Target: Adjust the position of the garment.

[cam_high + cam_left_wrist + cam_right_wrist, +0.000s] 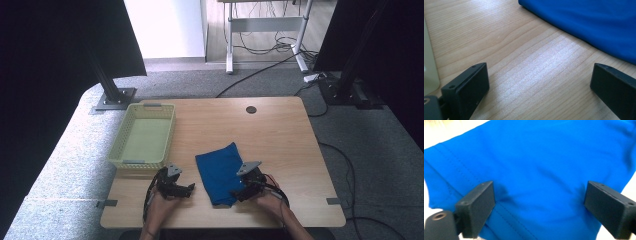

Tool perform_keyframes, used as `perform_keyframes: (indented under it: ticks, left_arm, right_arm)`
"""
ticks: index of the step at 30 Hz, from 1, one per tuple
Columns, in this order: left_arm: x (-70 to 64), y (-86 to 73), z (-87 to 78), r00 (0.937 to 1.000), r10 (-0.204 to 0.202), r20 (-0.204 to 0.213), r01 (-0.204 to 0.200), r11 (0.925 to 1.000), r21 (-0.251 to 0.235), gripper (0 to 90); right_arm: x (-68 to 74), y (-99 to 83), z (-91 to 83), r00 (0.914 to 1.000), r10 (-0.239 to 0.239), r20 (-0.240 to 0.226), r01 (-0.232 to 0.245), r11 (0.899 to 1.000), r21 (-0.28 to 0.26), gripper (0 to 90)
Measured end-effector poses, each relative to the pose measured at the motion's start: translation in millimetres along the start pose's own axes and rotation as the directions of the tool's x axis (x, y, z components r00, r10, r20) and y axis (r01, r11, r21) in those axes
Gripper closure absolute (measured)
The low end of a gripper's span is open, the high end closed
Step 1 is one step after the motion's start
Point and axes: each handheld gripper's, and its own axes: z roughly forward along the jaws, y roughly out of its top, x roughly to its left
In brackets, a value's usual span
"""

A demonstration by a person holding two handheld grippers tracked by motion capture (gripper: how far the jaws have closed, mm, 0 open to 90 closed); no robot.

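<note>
Two grippers, left gripper (190,188) and right gripper (235,193), flank one blue cloth (220,170).

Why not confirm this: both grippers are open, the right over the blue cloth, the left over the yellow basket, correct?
Not quite. The left gripper is over bare table, between the yellow basket and the blue cloth, as the left gripper view shows. The right gripper is open over the cloth.

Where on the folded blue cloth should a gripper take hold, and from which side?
Probably the blue cloth at its near right corner, from the person's side. It lies flat and folded, so only an edge offers a pinch. The right gripper already stands open over that stitched hem; the left gripper is open over bare table.
</note>
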Motion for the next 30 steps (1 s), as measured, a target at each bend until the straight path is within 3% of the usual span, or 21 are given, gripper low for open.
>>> perform_keyframes:
  ticks: [5, 9, 14, 18, 21, 25, 30]
  left_arm:
    - [0.0, 0.0, 0.0, 1.0, 0.0, 0.0, 0.0, 1.0, 0.0, 1.9]
    - [0.0, 0.0, 0.0, 1.0, 0.0, 0.0, 0.0, 1.0, 0.0, 1.9]
    - [0.0, 0.0, 0.0, 1.0, 0.001, -0.001, -0.001, 1.0, 0.0, 1.9]
    - [0.1, 0.0, 0.0, 1.0, 0.002, 0.0, -0.002, 1.0, 0.001, 1.9]
    - [0.1, 0.0, 0.0, 1.0, 0.002, 0.0, -0.002, 1.0, 0.0, 1.9]
    - [0.0, 0.0, 0.0, 1.0, 0.001, 0.0, -0.001, 1.0, 0.0, 1.9]
    - [0.0, 0.1, 0.1, 1.0, 0.0, 0.0, 0.0, 1.0, 0.0, 1.9]
  right_arm:
    - [-11.5, 4.3, -8.6, 0.9976, -0.05, -0.048, 0.05, 0.999, -0.011, 13.4]
    - [-17.4, 1.8, -3.5, 0.9891, -0.119, -0.086, 0.123, 0.992, 0.039, 13.1]
    - [-16.5, -2.7, -3.8, 0.9946, -0.065, -0.081, 0.067, 0.998, 0.015, 13.3]
    - [-9.1, -9.7, -6.9, 0.9996, 0.019, -0.018, -0.019, 1.0, -0.006, 13.4]
    - [1.3, -12.0, -9.6, 0.9971, 0.07, 0.03, -0.07, 0.998, -0.002, 13.1]
    - [2.1, -12.8, -13.9, 0.9985, 0.055, 0.009, -0.055, 0.998, 0.007, 13.1]
    - [-9.4, -10.3, -16.4, 0.9975, -0.036, -0.061, 0.034, 0.999, -0.026, 13.1]
